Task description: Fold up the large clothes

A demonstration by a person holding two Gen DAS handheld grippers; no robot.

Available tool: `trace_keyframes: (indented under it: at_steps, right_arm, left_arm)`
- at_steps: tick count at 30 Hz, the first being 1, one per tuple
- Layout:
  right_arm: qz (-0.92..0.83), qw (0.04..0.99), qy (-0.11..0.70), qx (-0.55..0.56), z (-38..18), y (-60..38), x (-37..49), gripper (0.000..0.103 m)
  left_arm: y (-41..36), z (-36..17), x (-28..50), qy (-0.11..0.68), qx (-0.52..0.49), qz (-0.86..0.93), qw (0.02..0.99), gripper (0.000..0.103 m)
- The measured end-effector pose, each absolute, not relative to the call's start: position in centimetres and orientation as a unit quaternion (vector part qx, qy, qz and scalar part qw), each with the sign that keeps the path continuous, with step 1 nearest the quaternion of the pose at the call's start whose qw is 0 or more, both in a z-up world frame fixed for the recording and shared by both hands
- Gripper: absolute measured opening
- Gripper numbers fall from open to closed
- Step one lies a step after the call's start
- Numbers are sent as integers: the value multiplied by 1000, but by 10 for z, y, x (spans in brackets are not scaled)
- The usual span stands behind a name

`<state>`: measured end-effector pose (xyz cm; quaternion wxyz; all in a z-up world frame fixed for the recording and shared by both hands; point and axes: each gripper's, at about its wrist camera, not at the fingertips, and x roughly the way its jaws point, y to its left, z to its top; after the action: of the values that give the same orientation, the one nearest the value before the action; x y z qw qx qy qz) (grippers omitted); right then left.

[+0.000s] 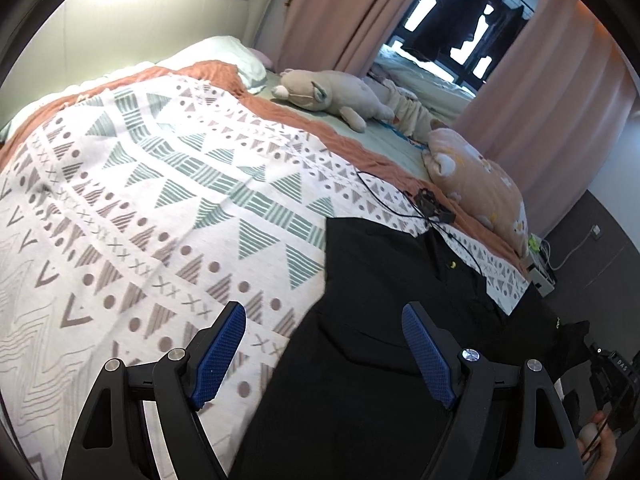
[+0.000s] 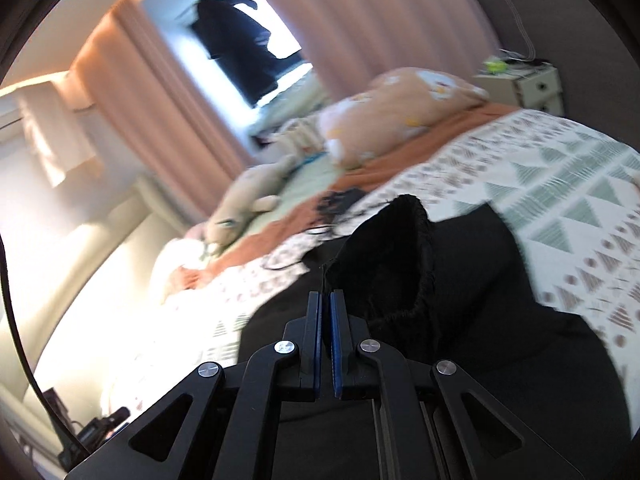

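Note:
A large black garment lies on the patterned bedspread near the bed's edge. My left gripper is open and empty, hovering over the garment's left edge. My right gripper is shut on the black garment, holding up a bunched cuff or hem with an elastic edge above the rest of the cloth. The right gripper also shows in the left wrist view, pulling a corner of the garment out past the bed's edge. The right wrist view is motion-blurred.
A plush toy and a peach pillow lie at the far side of the bed. A black cable with a small device lies beside the garment. A nightstand stands by the bed. Pink curtains hang behind.

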<state>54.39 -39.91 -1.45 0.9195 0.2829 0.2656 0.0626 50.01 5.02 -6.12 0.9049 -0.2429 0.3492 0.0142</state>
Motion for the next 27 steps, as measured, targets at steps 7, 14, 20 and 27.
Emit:
trace_keyframes:
  at_steps: [7, 14, 20, 27]
  right_arm:
    - [138, 914, 270, 269, -21, -321, 576, 5]
    - [210, 878, 323, 284, -62, -271, 609, 66]
    - [184, 871, 345, 299, -84, -295, 615, 66]
    - [120, 880, 364, 281, -99, -348, 593, 66]
  left_arm:
    - [82, -59, 491, 338, -266, 29, 902, 81]
    - [95, -65, 492, 342, -269, 41, 899, 81]
    - [85, -70, 501, 350, -250, 44, 902, 81]
    - [48, -81, 521, 370, -213, 25, 904, 81]
